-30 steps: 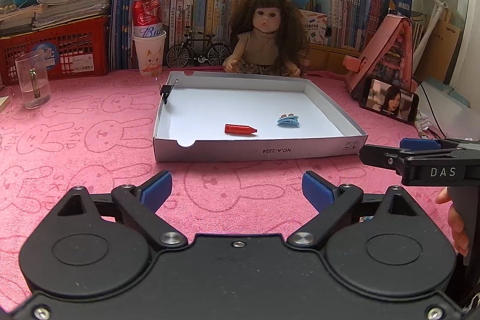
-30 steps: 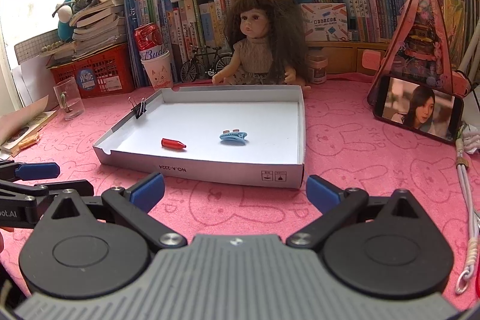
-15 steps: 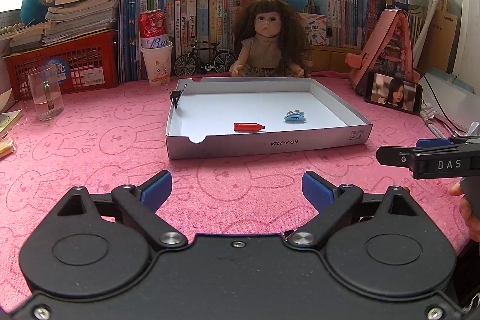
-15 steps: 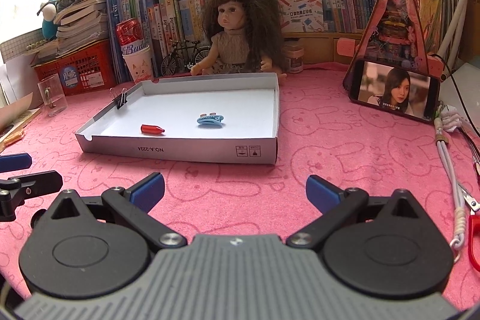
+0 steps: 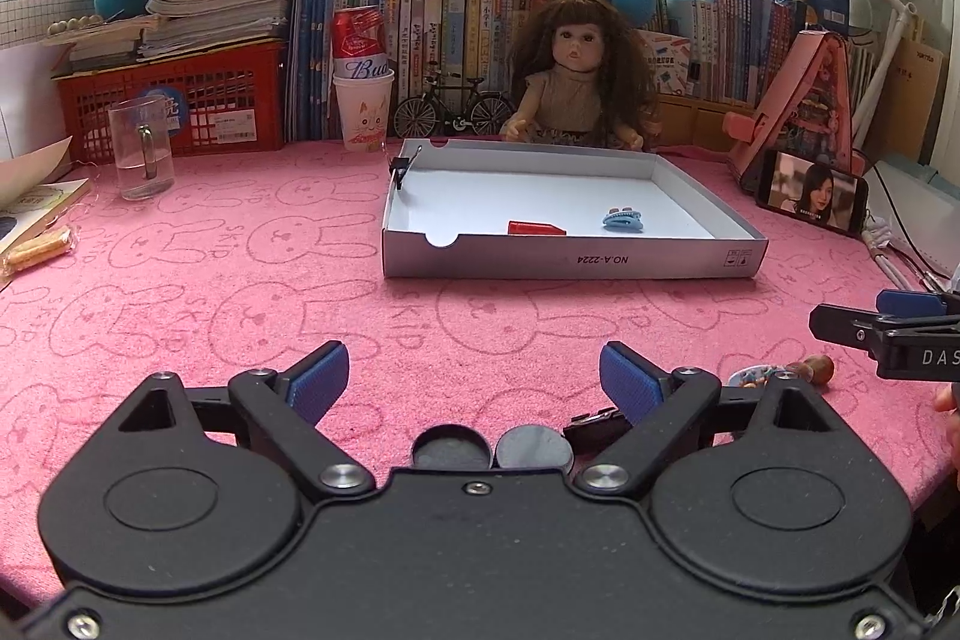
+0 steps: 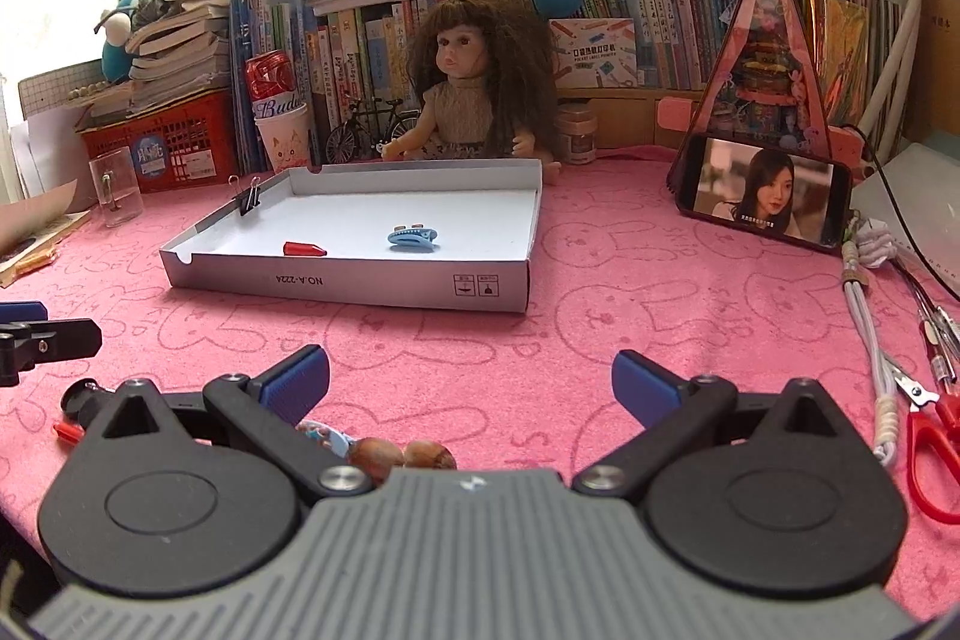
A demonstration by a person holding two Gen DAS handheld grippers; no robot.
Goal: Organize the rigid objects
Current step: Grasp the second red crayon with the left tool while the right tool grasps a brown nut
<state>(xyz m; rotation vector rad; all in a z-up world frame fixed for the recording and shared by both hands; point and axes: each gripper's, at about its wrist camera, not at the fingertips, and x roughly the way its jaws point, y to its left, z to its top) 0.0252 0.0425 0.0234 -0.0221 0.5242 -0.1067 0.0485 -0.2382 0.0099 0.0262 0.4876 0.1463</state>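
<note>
A shallow white box tray [image 5: 570, 265] [image 6: 360, 283] lies on the pink cloth and holds a red crayon-like piece [image 5: 536, 228] [image 6: 304, 249] and a blue hair clip [image 5: 623, 220] [image 6: 412, 238]. A black binder clip [image 5: 401, 166] [image 6: 248, 200] grips its left wall. My left gripper [image 5: 474, 388] is open and empty, near two dark round discs [image 5: 489, 449]. My right gripper [image 6: 471, 385] is open and empty, above two brown nuts [image 6: 401, 454] and a small blue item [image 6: 327, 435]. The nuts also show in the left wrist view [image 5: 813, 370].
A doll [image 5: 579, 82] sits behind the tray. A glass mug [image 5: 141, 148], a paper cup with a can [image 5: 363, 100], a model bicycle [image 5: 453, 112] and books stand at the back. A phone [image 6: 765, 199], cables [image 6: 870, 340] and red scissors [image 6: 936, 436] lie right.
Both grippers have drawn back toward the table's near edge, away from the tray. Discs, nuts and small items near the edge have come into view. Both stay open.
</note>
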